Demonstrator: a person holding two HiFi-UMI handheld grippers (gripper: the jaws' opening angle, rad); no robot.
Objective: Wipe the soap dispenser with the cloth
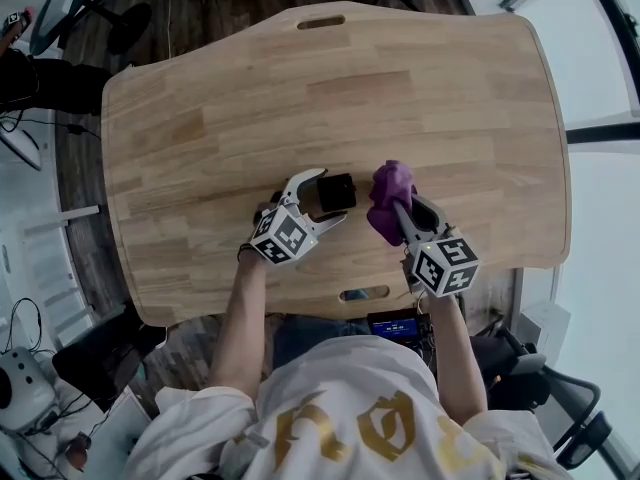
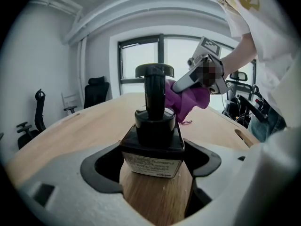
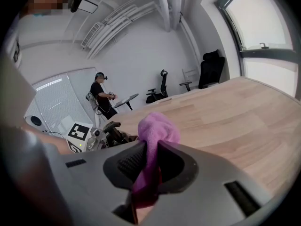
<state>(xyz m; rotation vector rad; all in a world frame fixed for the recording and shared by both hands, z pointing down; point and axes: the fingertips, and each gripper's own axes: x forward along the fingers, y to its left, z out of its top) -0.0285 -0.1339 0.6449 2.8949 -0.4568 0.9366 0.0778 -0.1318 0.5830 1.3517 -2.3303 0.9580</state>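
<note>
Probably rigid and slick, the soap dispenser (image 2: 153,135) stands between the spread jaws of the left gripper (image 1: 329,196), best gripped at its square body, while the right gripper (image 1: 408,211) pinches the soft cloth (image 1: 391,190) in its jaws.

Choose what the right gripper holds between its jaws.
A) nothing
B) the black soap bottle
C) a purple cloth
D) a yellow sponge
C: the right gripper is shut on the purple cloth; the soap bottle stands between the open jaws of the left gripper.
</note>
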